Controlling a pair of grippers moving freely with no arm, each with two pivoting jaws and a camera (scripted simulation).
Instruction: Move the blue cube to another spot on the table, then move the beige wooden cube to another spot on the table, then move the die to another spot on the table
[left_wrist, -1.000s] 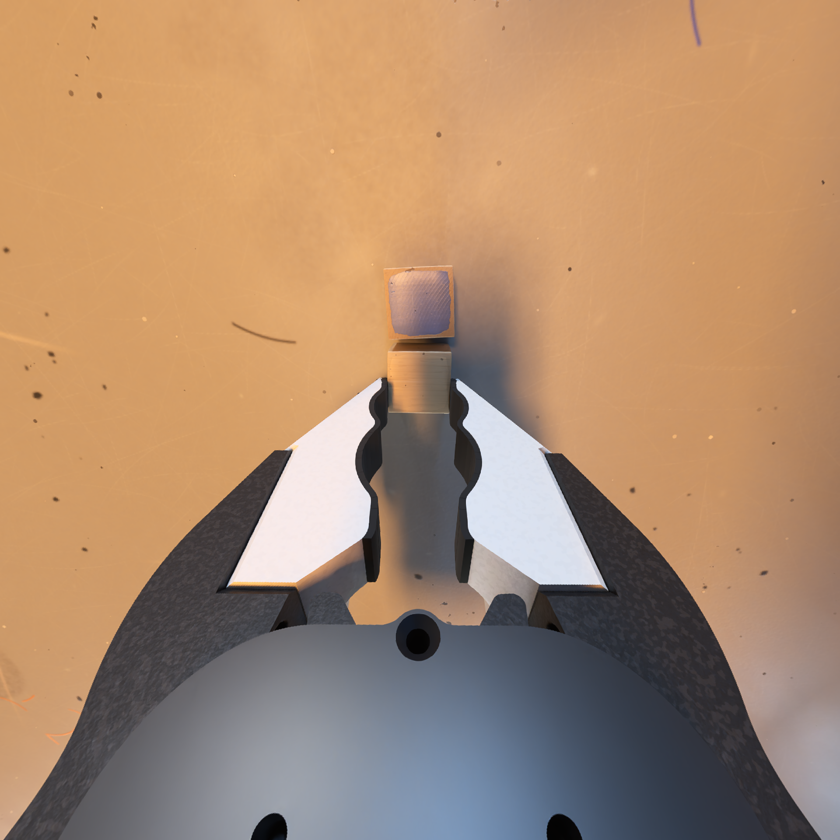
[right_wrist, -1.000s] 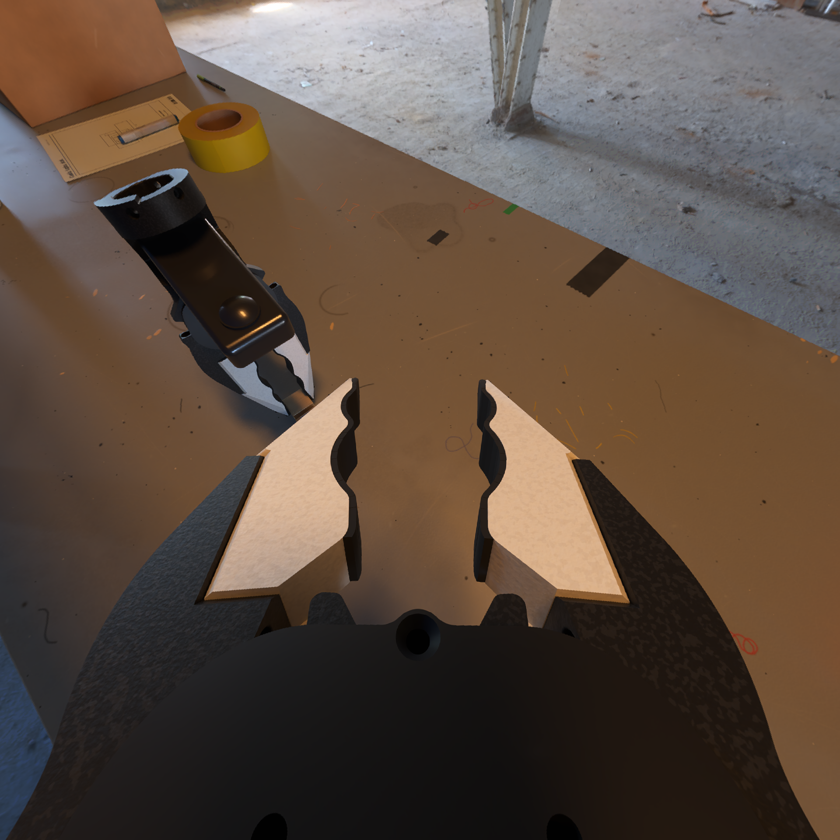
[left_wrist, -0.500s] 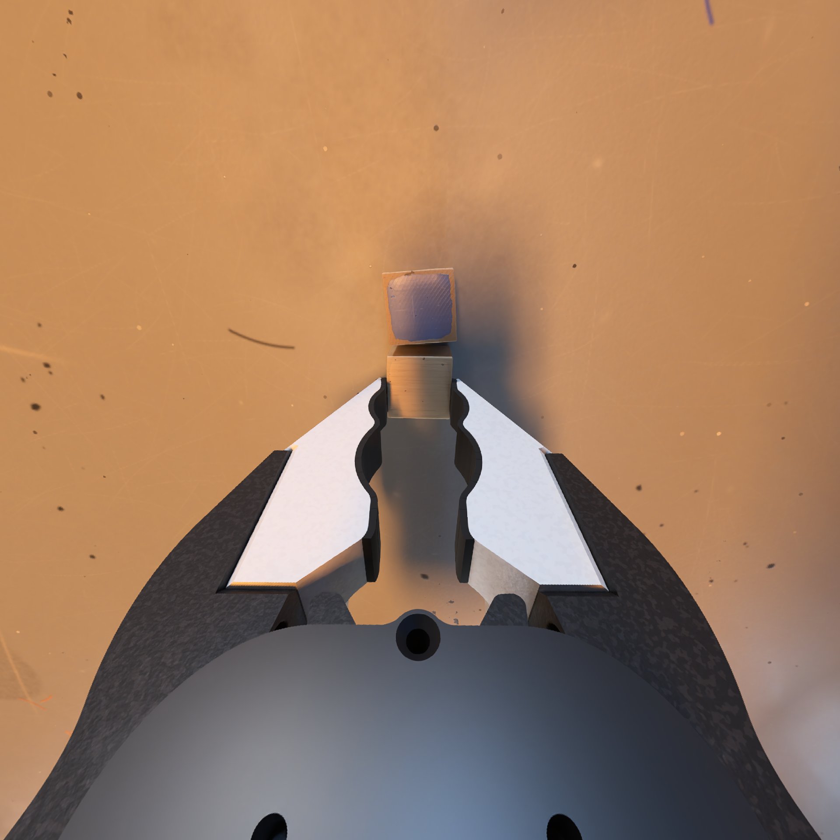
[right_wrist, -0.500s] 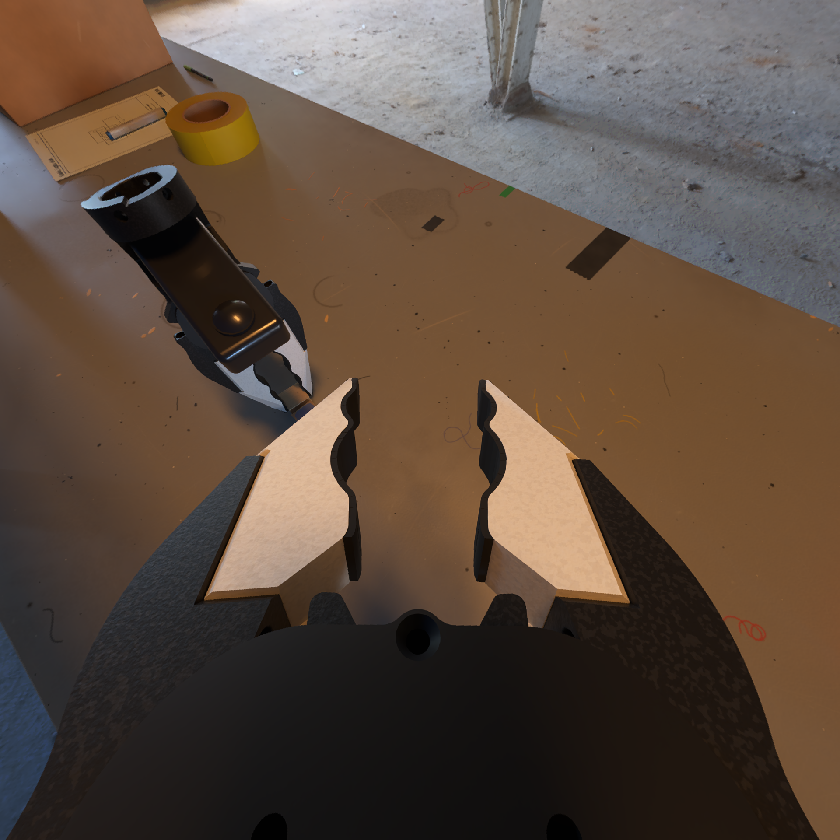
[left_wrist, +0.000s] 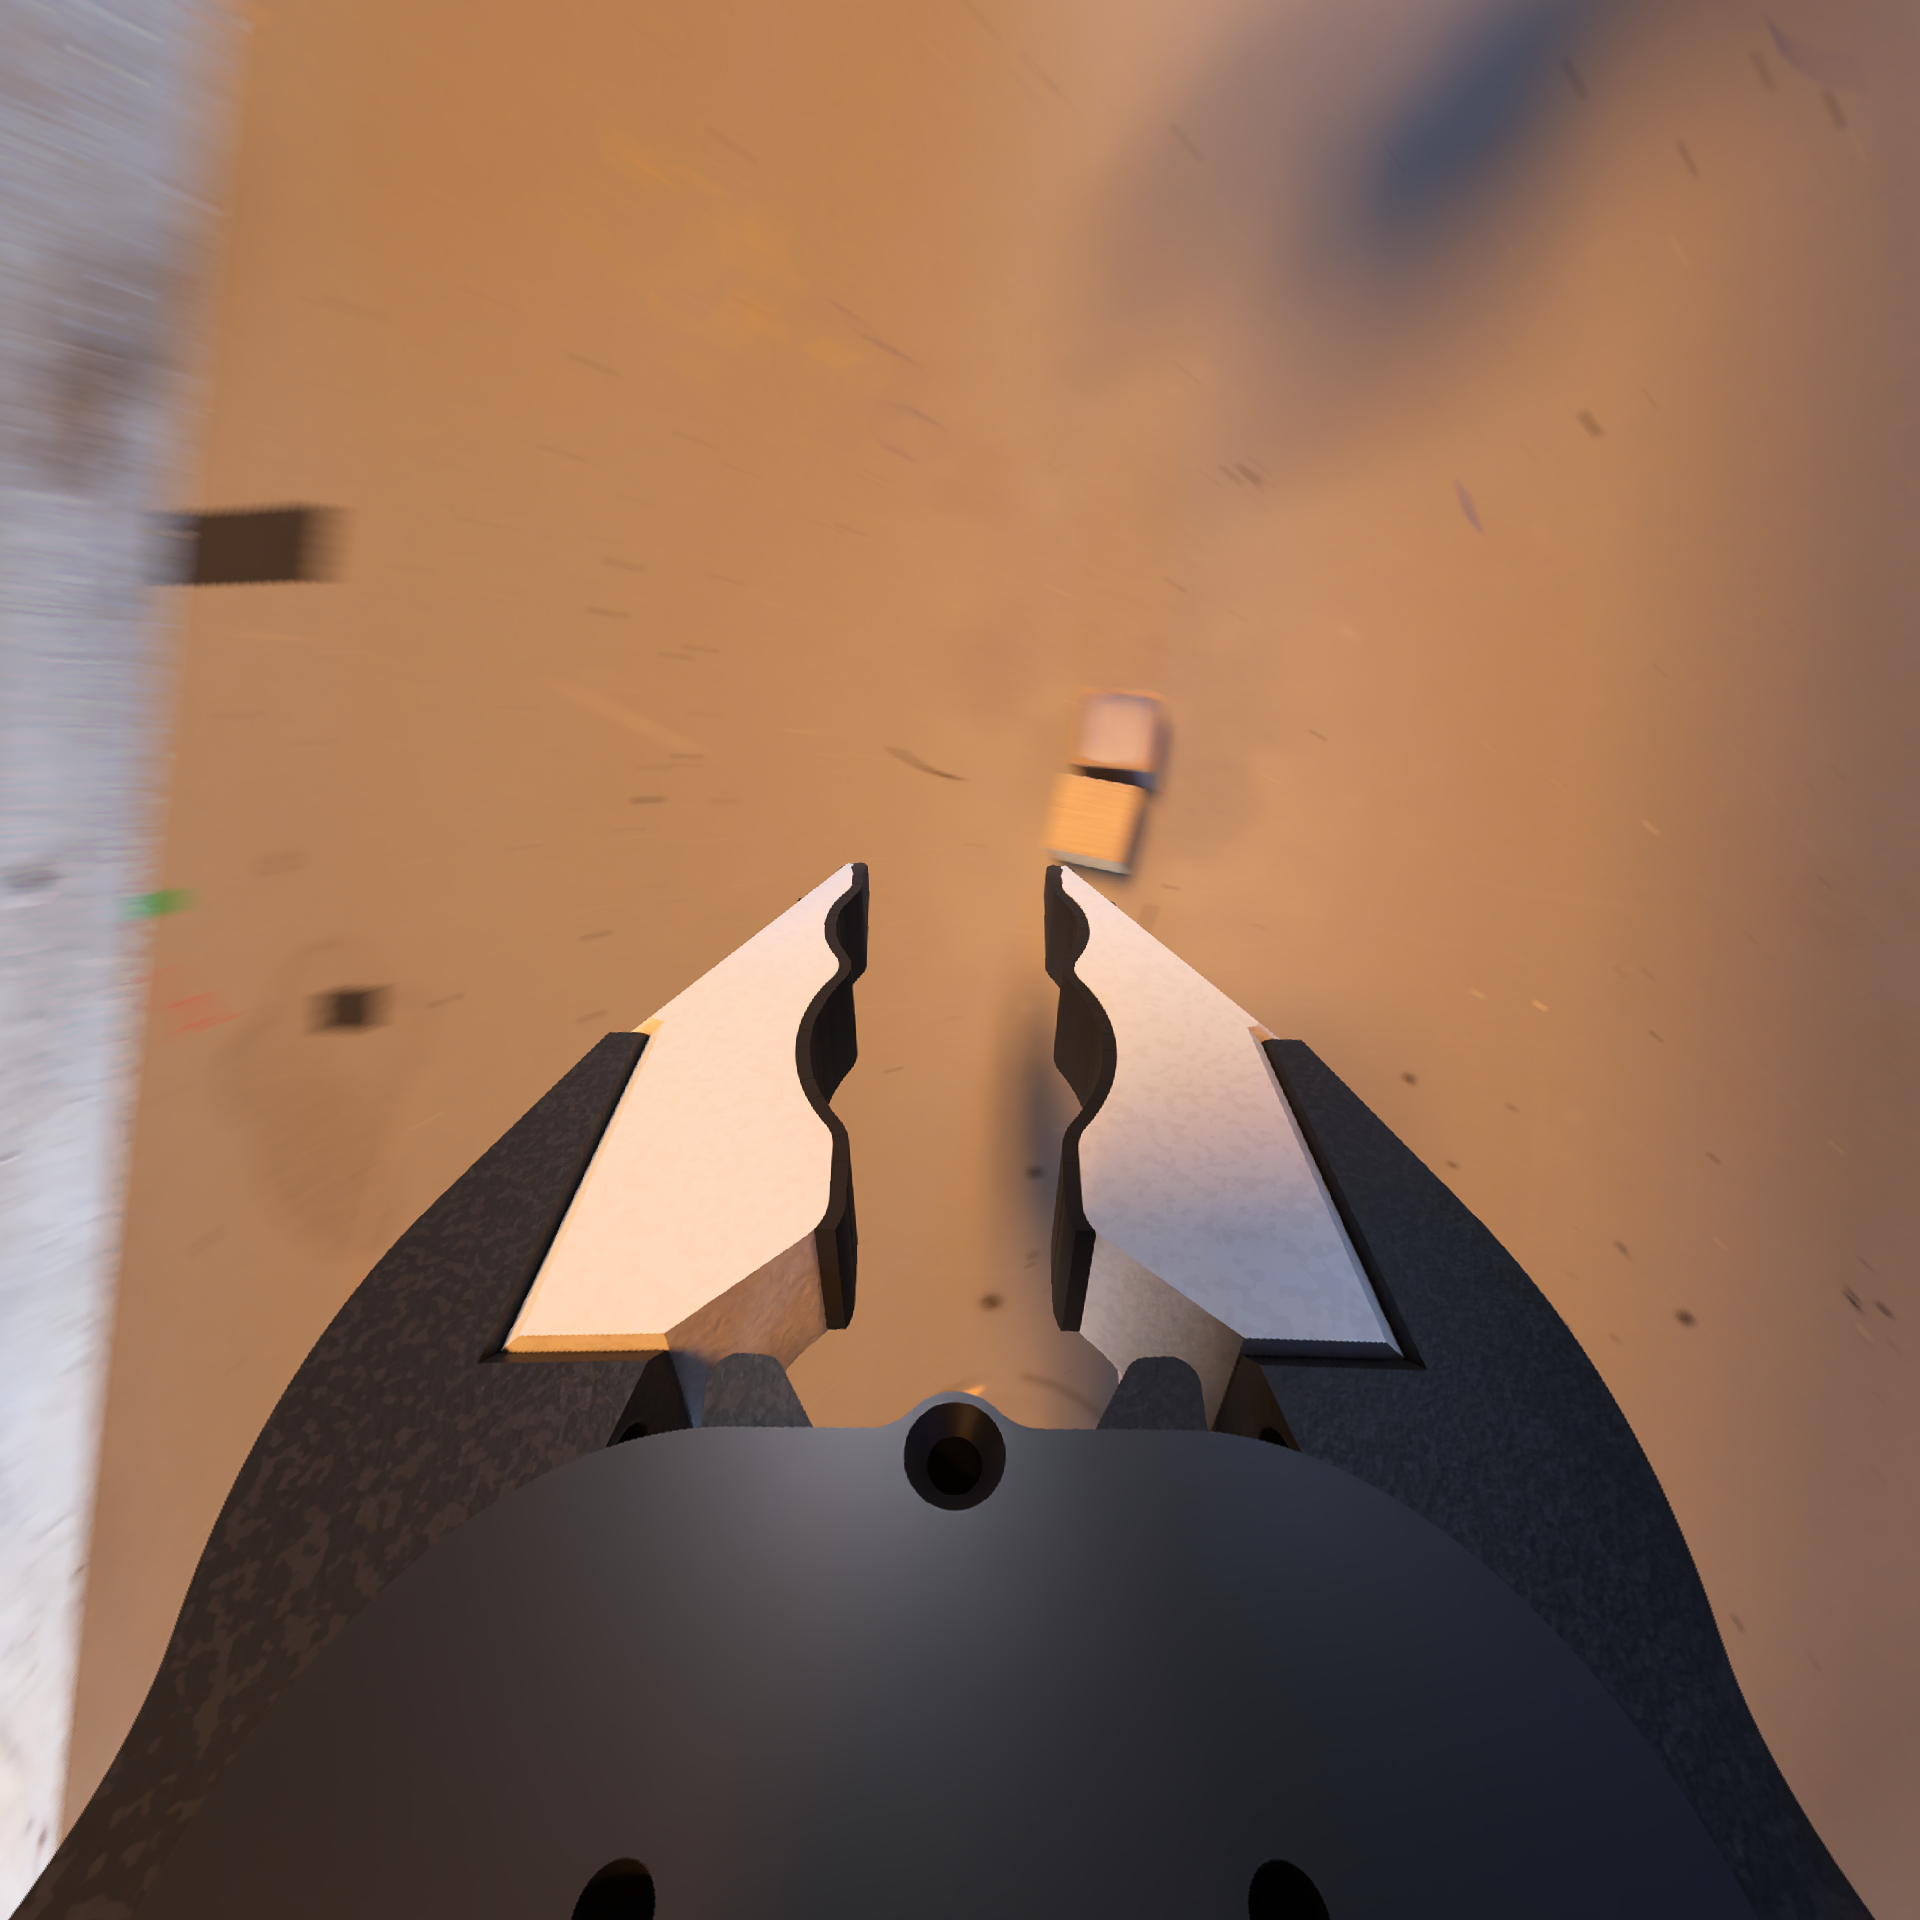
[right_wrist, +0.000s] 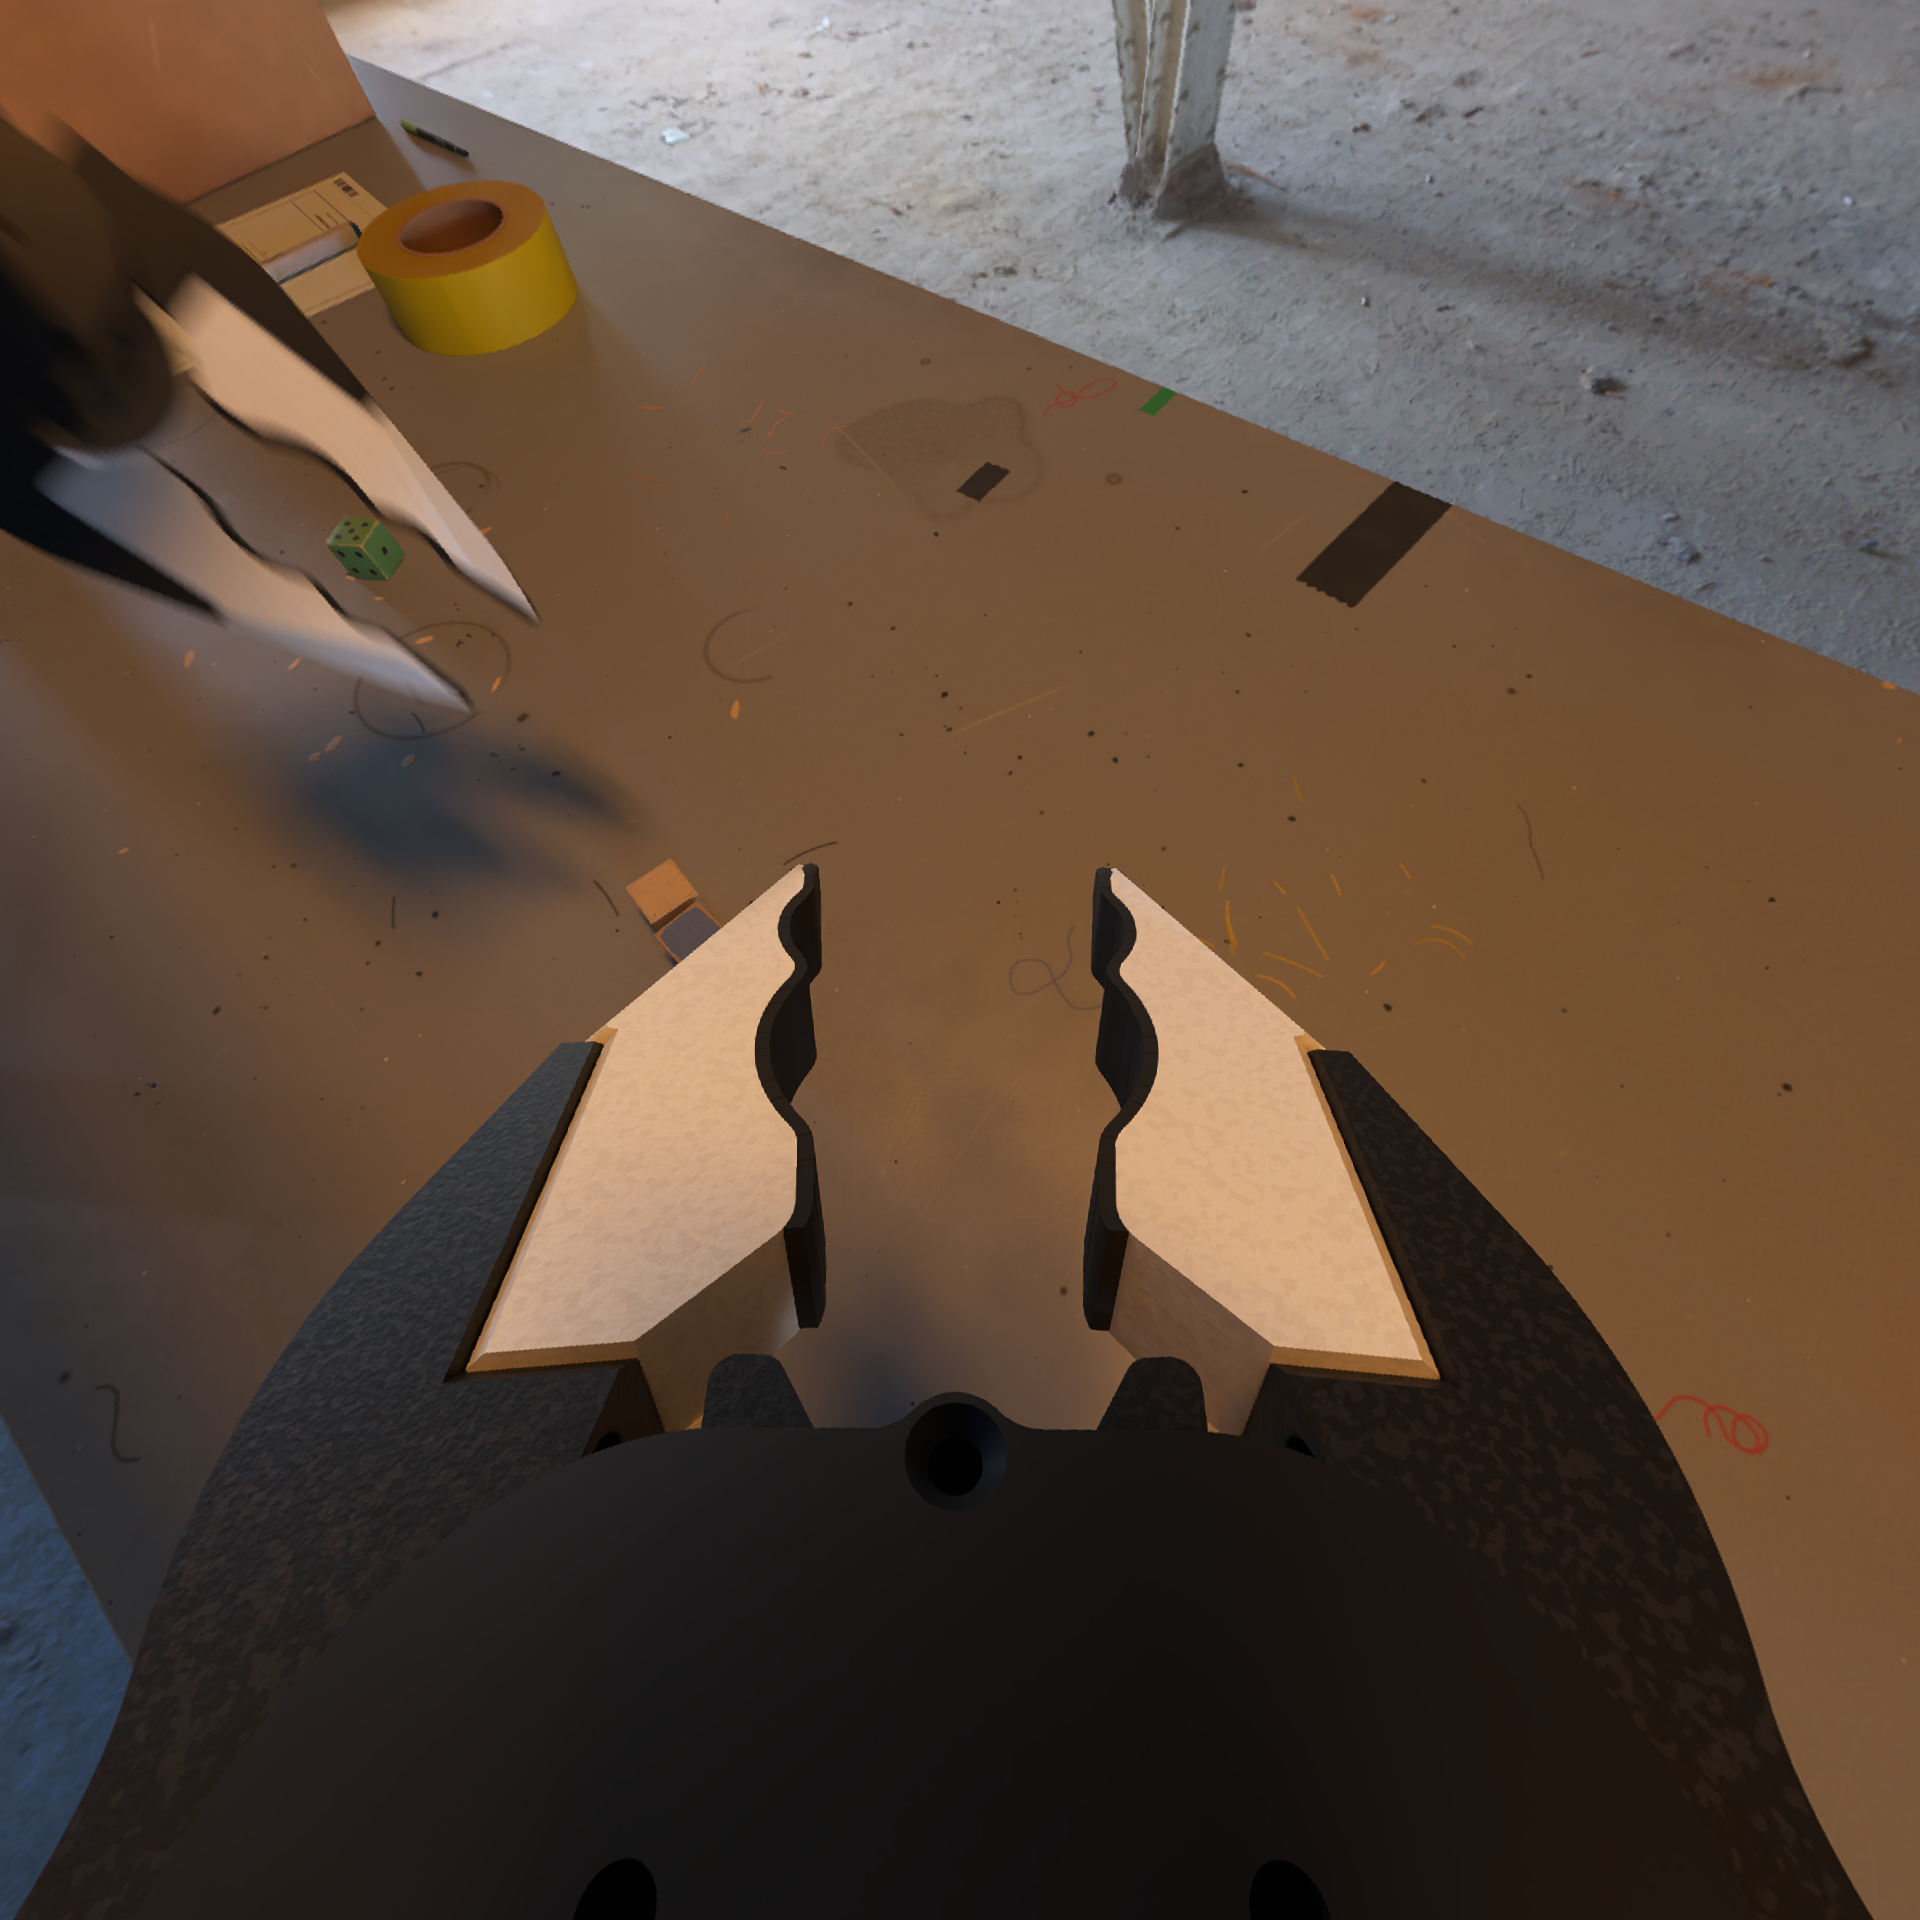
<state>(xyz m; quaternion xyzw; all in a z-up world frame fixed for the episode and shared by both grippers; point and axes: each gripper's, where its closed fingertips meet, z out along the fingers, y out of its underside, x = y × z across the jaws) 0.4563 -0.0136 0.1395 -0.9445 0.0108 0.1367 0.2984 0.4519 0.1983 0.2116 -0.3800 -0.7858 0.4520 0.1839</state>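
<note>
Left wrist view: left gripper (left_wrist: 956, 883) gapes empty (blurred); beige wooden cube (left_wrist: 1093, 823) just ahead-right, blue cube (left_wrist: 1118, 734) beyond.

Camera placement: two wrist views

Left looks steeply down over its fingers, blurred; right looks obliquely across the table (right_wrist: 1195, 727); both share the beige wooden cube (left_wrist: 1093, 826) ahead.

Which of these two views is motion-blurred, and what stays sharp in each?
Left wrist view: table and the beige wooden cube beside the blue cube are smeared; only the left gripper is crisp. Right wrist view: table, die and yellow tape roll are sharp; only the other gripper, upper left, is streaked.
</note>
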